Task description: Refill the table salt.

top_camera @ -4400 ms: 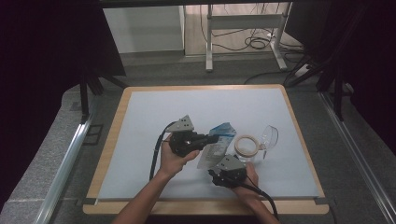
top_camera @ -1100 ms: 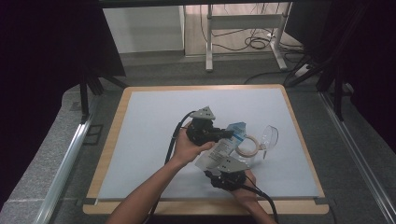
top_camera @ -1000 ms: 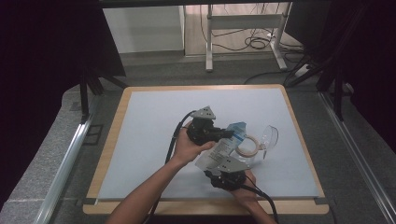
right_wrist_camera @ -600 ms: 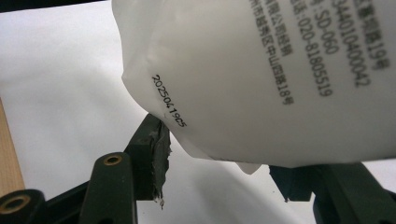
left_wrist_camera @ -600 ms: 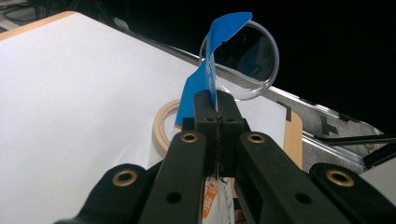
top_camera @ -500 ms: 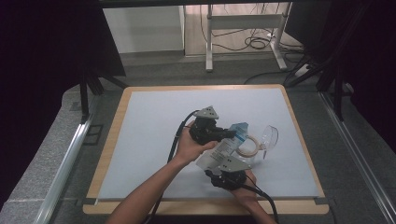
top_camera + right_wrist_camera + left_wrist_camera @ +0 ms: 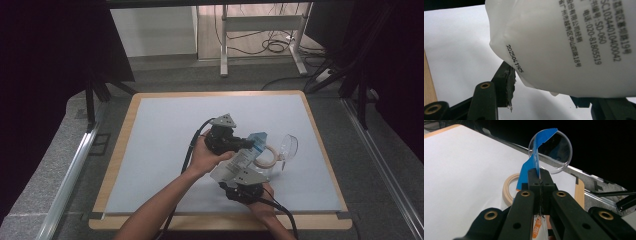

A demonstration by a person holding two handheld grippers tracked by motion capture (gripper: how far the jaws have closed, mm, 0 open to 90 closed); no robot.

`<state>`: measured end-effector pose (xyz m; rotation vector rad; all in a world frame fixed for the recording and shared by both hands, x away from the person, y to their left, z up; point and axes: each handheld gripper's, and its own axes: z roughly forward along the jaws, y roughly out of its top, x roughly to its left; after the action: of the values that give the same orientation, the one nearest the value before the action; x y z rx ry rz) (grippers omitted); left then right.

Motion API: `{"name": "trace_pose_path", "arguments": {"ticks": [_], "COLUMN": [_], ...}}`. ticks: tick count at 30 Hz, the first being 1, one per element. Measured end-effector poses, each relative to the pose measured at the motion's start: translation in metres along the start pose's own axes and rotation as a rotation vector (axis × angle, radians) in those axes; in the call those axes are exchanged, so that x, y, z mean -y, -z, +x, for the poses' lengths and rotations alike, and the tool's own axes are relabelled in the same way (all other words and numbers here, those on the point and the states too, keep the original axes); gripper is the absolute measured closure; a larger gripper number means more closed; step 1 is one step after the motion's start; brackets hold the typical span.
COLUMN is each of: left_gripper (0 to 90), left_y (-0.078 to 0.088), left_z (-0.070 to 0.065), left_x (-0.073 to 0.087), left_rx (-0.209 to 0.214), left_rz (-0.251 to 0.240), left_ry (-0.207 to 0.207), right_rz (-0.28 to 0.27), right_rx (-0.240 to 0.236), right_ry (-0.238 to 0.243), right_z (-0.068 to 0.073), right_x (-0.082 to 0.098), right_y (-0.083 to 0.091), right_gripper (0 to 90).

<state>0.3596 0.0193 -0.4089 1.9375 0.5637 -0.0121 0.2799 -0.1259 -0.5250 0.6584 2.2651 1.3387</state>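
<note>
In the high view, just right of centre, the left gripper pinches blue tape above the white pouch, which the right gripper clasps from below. The left gripper view shows clenched jaws on the tape, a tape roll and clear round lid beyond. The right gripper view shows the printed pouch between its jaws. The sealing step looks under way; next, the tape likely needs pressing down.

A pale blue mat covered a wooden-edged table, which stood on grey carpeted flooring. A metal rail ran along the table's left side and another along its right. Beyond the far edge stood a white metal frame, with black cables coiled on the floor beneath it. Dark curtains hung at both sides.
</note>
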Motion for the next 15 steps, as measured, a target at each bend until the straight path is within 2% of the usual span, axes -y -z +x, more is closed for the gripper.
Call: {"name": "trace_pose_path", "arguments": {"ticks": [6,15], "left_gripper": [90.0,90.0], "left_y": [-0.0014,-0.0017], "left_z": [0.0018,0.0023], "left_x": [-0.0003,-0.0083], "left_rx": [0.001,-0.002], "left_rz": [0.006,0.014], "left_ry": [0.003,-0.016], "right_rz": [-0.006,-0.028], "right_rx": [0.002,-0.002], "right_ry": [-0.002,-0.017], "right_z": [0.0003,-0.0008], "right_x": [0.0006,-0.0036], "right_y": [0.0001,0.0020], "right_gripper": [45.6,45.8]}}
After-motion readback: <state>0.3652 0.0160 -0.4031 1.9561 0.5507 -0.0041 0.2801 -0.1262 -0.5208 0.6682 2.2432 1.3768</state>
